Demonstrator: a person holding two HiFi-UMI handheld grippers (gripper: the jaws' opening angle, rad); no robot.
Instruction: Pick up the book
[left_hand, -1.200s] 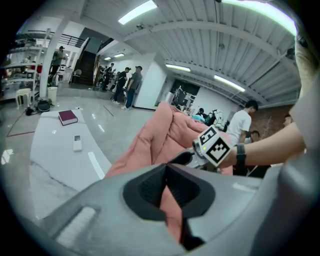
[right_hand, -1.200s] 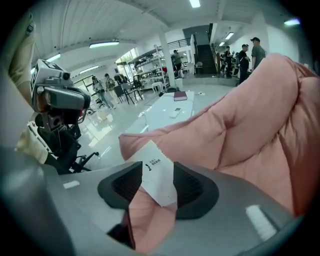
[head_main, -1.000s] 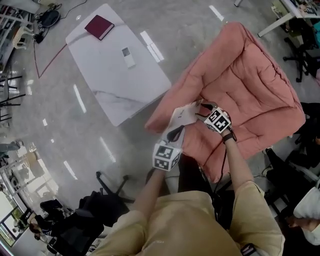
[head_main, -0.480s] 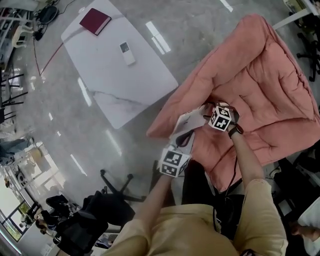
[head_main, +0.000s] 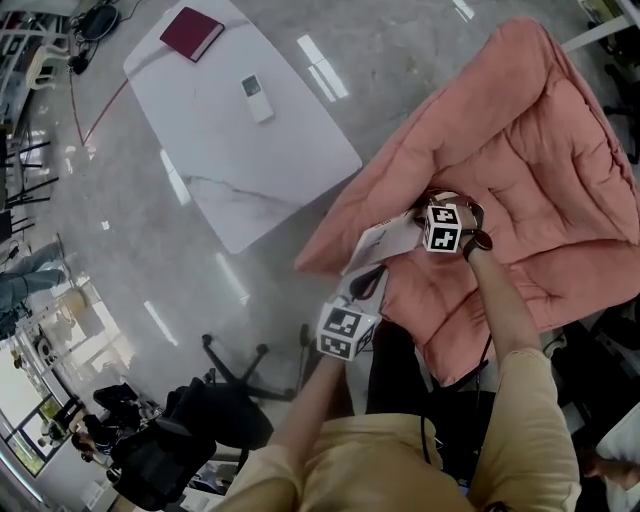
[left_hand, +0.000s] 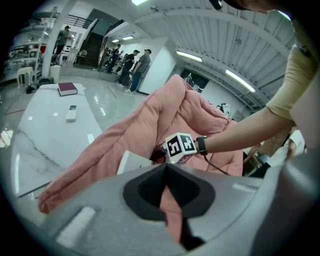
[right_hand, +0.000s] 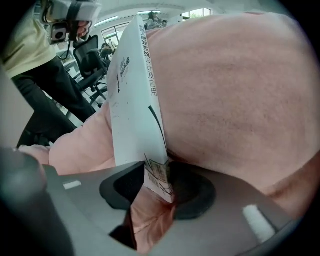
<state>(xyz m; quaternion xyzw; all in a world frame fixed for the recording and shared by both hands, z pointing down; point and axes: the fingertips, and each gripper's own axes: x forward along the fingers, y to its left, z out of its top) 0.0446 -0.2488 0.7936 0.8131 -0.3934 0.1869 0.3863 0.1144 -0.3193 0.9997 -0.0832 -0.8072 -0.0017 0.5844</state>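
Note:
A white book (head_main: 383, 242) lies at the front edge of the pink cushioned sofa (head_main: 520, 150). In the right gripper view the book (right_hand: 134, 90) stands on edge against the cushion, its lower corner between the jaws of my right gripper (right_hand: 157, 172). The jaws are closing, and both sides rest against the book. From the head view my right gripper (head_main: 424, 218) points steeply down at the book's far end. My left gripper (head_main: 367, 283) hovers at the near end of the book, shut (left_hand: 166, 165) and empty.
A white marble table (head_main: 250, 170) stands to the left with a dark red book (head_main: 193, 32) and a small remote (head_main: 255, 97) on it. A black office chair (head_main: 230, 370) is on the floor near my left side. People stand far off in the hall.
Both grippers have come down toward the sofa's edge. The right one has rolled and now has the white book's corner between its jaws. The left stays shut.

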